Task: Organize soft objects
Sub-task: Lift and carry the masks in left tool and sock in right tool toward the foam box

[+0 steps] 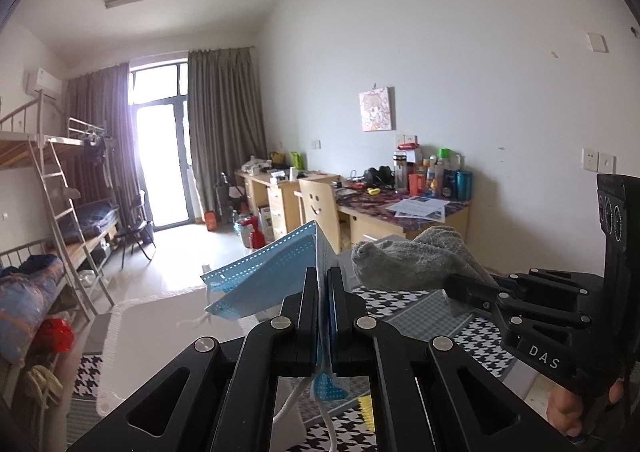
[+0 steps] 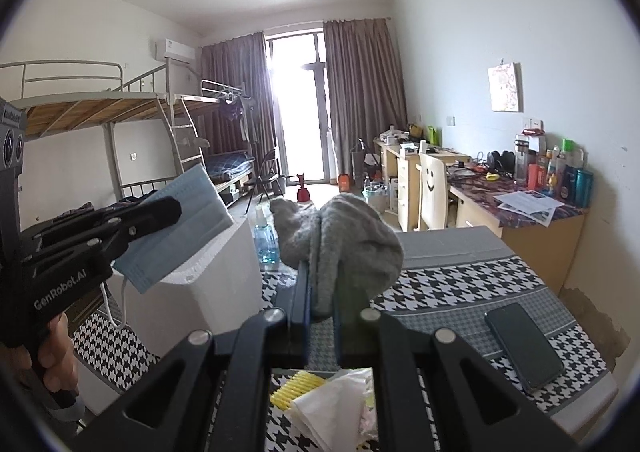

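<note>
My left gripper (image 1: pixel 325 272) is shut on a blue face mask (image 1: pixel 264 272), which sticks up and to the left above the table, its white ear loops dangling below. In the right wrist view the same left gripper (image 2: pixel 176 208) holds the face mask (image 2: pixel 188 224) over a white foam box (image 2: pixel 216 288). My right gripper (image 2: pixel 320 268) is shut on a grey knitted sock (image 2: pixel 348 240), bunched and drooping over its fingers. The left wrist view shows the right gripper (image 1: pixel 452 284) with the sock (image 1: pixel 416 260) at the right, level with the mask.
A houndstooth cloth (image 2: pixel 460 292) covers the table. On it lie a dark phone (image 2: pixel 524 344), a yellow comb (image 2: pixel 296 388) and crumpled tissue (image 2: pixel 336 408). A clear bottle with blue liquid (image 2: pixel 266 236) stands behind the box. A cluttered desk (image 2: pixel 532 208), chair and bunk beds stand beyond.
</note>
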{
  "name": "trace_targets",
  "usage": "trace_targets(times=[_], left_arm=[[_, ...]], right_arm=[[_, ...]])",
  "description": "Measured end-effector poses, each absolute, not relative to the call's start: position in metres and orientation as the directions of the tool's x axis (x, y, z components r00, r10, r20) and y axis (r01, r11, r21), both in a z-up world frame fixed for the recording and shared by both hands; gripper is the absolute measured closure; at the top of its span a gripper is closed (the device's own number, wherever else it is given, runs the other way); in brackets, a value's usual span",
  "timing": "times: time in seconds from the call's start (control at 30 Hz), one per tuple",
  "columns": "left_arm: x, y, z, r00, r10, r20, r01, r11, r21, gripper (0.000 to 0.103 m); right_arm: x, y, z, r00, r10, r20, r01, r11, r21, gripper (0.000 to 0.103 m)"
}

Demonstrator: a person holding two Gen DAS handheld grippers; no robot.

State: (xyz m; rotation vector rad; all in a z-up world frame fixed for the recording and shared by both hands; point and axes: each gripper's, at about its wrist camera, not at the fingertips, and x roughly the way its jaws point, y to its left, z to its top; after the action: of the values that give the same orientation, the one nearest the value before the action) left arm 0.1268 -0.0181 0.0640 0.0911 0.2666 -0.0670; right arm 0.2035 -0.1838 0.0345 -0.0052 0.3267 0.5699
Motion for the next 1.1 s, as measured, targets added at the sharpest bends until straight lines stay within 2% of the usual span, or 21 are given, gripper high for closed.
trace_targets(times=[0.73,1.1], left_arm=[[0.143,0.026,0.069,0.948,0.167,-0.27,-0.15,0.985,0.08,0.099],[0.152,0.038,0.062,0.926,0.216,-0.31,-0.204,0.976,0.072,0.099]], right_arm=[[0.219,-0.137,0.049,0.691,0.657,-0.299,-0.67,0.738,0.074,0.092],[0.227,-0.115,0.052,0.642,0.698,-0.316,-0.719,0.692,0.068,0.092]])
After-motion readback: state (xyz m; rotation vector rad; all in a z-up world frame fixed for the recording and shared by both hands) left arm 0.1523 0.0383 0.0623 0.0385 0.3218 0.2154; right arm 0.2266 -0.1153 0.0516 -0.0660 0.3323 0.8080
